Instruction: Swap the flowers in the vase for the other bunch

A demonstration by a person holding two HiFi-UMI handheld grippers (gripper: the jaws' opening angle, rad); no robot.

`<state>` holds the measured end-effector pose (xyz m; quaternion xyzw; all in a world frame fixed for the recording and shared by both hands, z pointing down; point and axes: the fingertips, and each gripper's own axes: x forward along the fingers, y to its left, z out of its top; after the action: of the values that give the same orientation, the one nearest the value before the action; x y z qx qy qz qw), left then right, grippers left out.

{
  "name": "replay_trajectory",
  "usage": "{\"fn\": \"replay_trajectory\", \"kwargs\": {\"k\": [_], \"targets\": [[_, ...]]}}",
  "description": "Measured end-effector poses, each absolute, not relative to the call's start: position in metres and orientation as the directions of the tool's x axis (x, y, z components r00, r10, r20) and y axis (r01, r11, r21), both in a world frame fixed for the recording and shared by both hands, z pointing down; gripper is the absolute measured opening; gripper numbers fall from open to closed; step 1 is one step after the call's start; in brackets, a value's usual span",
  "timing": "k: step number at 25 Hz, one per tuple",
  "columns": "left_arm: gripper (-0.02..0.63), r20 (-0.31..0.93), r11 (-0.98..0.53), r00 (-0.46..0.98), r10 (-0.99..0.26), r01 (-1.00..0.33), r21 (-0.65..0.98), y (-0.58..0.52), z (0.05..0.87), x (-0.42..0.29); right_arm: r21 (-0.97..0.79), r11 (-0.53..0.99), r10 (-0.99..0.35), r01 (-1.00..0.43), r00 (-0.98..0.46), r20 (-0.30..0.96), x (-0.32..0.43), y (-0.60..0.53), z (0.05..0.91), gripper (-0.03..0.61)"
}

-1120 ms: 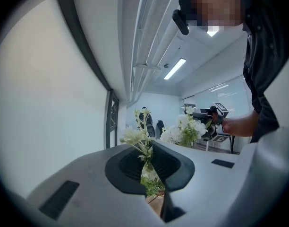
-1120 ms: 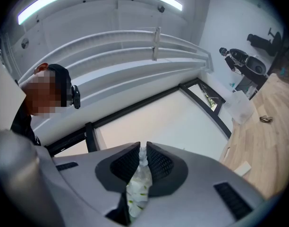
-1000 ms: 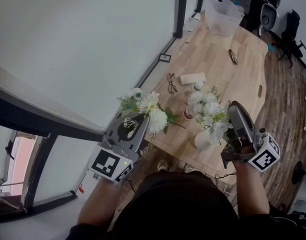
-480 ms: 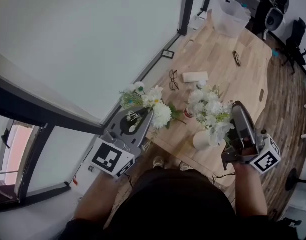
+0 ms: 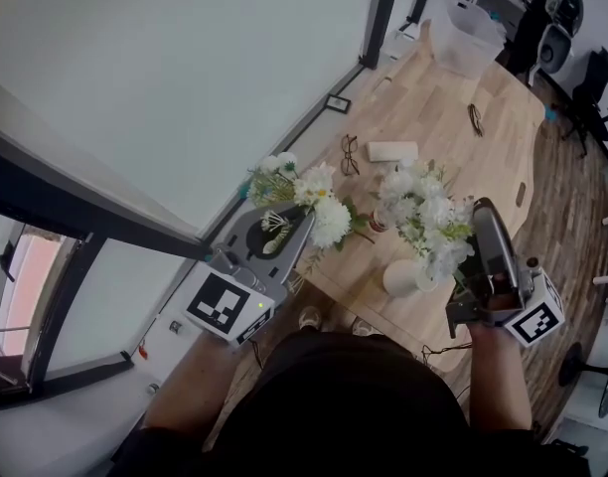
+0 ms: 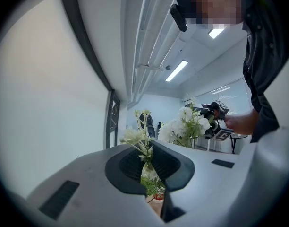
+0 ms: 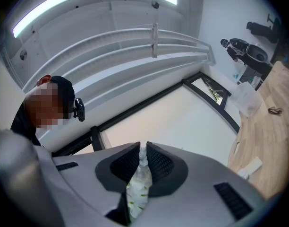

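L gripper point(image 5: 302, 229) jaws shut on stems of a white bunch point(image 5: 312, 199) held over the table's point(image 5: 453, 147) left edge, white vase point(image 5: 400, 279) on the table nr its near edge, R gripper point(image 5: 477, 212) jaws clamped on the other bunch point(image 5: 423, 215) (right above vase, stems' ends hidden).

White vase point(image 5: 401, 279) stands upright near the table point(image 5: 453, 147) edge. First bunch point(image 5: 428, 217), white blooms, apparently seated in it; second bunch point(image 5: 309, 199) apart, leftward.
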<state>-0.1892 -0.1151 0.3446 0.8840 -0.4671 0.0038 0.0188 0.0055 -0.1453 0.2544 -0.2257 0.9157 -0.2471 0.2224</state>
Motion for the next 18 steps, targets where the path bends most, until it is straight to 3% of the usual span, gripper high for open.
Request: {"fn": "replay_trajectory", "kwargs": {"k": [18], "targets": [[0.025,0.067,-0.603,0.604,-0.794,-0.797,0.032,-0.126,0.349,-0.169,-0.610,0.708,-0.603,-0.356,-0.753,-0.262,0.032,-0.147,0.284,0.058]]}}
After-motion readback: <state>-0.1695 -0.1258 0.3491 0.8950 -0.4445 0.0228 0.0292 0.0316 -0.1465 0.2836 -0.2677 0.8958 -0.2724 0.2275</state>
